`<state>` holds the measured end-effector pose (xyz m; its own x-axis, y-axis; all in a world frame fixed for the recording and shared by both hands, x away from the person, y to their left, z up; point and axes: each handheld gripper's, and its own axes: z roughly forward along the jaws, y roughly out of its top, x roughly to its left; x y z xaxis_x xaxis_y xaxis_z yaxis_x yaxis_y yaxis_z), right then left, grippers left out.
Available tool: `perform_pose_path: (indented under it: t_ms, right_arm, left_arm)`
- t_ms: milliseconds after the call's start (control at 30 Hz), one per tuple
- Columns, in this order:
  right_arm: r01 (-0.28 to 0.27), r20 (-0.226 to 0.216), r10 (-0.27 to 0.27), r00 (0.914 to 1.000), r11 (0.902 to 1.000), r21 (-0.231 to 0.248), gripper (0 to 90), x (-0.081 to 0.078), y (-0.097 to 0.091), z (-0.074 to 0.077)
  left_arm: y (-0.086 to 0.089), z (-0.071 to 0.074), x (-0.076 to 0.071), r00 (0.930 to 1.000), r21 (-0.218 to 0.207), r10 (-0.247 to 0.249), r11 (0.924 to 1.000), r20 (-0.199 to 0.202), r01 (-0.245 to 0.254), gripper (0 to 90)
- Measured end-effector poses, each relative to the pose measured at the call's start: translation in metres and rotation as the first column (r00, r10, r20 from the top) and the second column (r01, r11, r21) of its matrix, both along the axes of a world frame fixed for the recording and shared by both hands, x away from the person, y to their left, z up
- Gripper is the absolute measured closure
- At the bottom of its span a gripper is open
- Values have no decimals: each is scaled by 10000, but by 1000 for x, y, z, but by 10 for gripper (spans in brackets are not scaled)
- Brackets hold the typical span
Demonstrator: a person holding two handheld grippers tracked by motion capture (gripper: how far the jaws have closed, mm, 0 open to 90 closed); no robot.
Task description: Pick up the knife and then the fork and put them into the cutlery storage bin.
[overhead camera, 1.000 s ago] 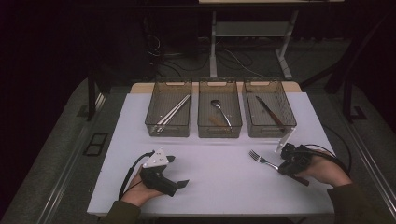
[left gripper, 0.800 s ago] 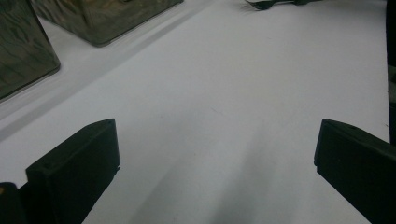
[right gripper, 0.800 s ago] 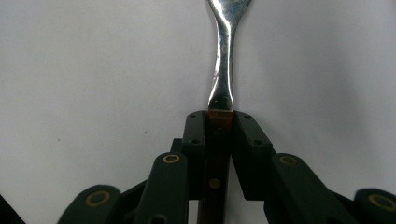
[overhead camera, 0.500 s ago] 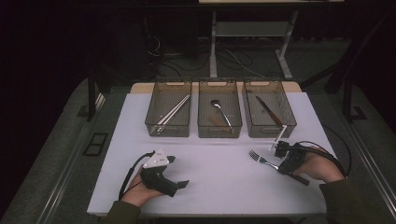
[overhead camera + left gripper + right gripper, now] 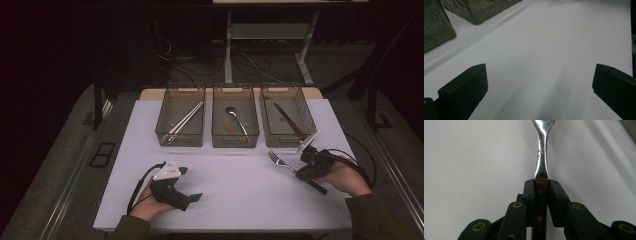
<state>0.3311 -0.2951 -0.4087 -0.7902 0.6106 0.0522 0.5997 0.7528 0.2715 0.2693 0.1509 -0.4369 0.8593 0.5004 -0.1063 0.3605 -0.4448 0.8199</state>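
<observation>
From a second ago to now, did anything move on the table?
Hardly anything. The right gripper squeezes the fork by its wooden handle, as it did before, and its hand shifted only a touch. The left gripper rests open on the table in the same spot. The three bins with chopsticks, spoon and knife look just as they did.
</observation>
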Motion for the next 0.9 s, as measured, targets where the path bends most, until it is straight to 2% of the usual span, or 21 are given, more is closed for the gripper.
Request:
perform_pose_path:
  t_ms: [133, 333, 633, 767, 867, 900]
  right_arm:
    - [191, 371, -212, 9991, 9982, 562, 772, 0, -5, 5]
    - [542, 795, -646, 9947, 9905, 1261, 772, 1, -11, 9]
    - [856, 1309, -1246, 9835, 9592, 2693, 771, 1, -21, 17]
    - [1017, 1587, -1647, 9735, 9332, 3447, 771, 1, -27, 21]
    - [1166, 1921, -2105, 9585, 9047, 4098, 771, 1, -31, 24]
    - [1200, 2021, -2269, 9527, 8920, 4357, 771, 1, -32, 25]
  left_arm:
    - [0, 0, 0, 10000, -10, 8, 10000, -19, -8, 0]
    - [0, 0, 0, 10000, -19, -9, 10000, -23, 9, 0]
    - [0, 0, 0, 10000, -33, 8, 10000, -8, -8, 0]
    - [0, 0, 0, 10000, -28, 12, 10000, -9, -12, 0]
    - [0, 0, 0, 10000, -32, 19, 10000, -4, -19, 0]
    - [0, 0, 0, 10000, -30, 20, 10000, -4, -20, 0]
